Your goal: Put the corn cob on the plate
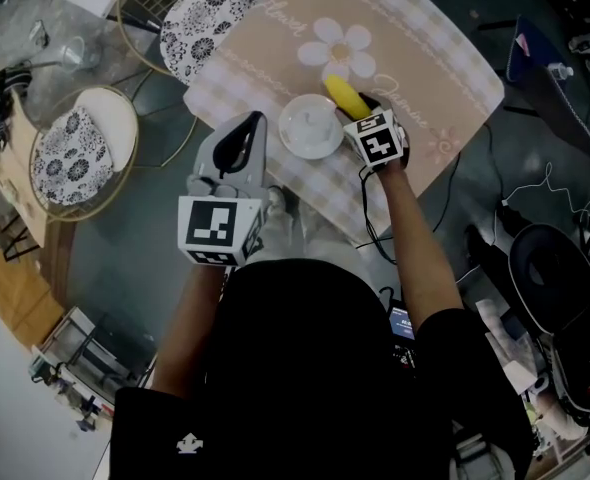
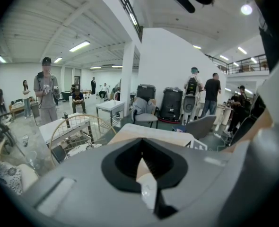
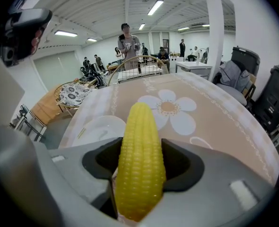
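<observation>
A yellow corn cob (image 1: 346,95) (image 3: 139,155) sticks forward out of my right gripper (image 1: 355,106) (image 3: 139,178), whose jaws are shut on its lower part. It hangs above the tablecloth, just right of the small white plate (image 1: 310,128) (image 3: 94,129), which has nothing on it. My left gripper (image 1: 252,123) (image 2: 146,183) hovers at the table's near left edge, left of the plate. Its jaws meet at the tips with nothing between them.
A beige checked tablecloth with a white flower print (image 1: 343,46) (image 3: 170,108) covers the table. Two wire-framed chairs with patterned cushions (image 1: 210,13) (image 1: 70,153) stand at the left. Bags and cables (image 1: 555,268) lie on the floor at the right. People stand far off.
</observation>
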### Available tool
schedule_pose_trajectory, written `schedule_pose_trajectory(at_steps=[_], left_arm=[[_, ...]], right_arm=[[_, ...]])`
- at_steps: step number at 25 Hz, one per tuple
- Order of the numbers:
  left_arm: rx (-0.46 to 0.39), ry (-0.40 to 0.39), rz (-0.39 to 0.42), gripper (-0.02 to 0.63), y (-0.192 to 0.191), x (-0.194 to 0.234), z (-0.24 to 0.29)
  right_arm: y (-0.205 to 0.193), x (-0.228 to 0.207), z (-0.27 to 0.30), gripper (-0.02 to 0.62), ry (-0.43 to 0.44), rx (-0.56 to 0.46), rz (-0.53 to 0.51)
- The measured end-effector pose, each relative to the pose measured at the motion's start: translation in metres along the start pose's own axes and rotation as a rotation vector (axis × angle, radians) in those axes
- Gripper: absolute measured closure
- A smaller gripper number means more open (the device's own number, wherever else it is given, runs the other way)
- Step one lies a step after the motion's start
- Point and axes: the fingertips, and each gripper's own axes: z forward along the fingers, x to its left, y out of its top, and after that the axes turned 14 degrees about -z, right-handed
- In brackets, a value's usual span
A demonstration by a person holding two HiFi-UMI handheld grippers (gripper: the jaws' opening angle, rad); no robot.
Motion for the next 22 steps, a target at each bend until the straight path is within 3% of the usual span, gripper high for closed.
schedule_pose_trajectory(at_steps=[13,22], left_arm=[[-0.020,0.008,-0.019,0.597,0.001,0.017,-0.020],[-0.018,0.015,-0.017,0.597,-0.001,0.028,-0.032]], right_arm=[[0.023,0.067,0.012,0.341,0.085,-0.015,-0.041],[0.025,0.084,0.022,0.339,0.116,0.005,-0.087]])
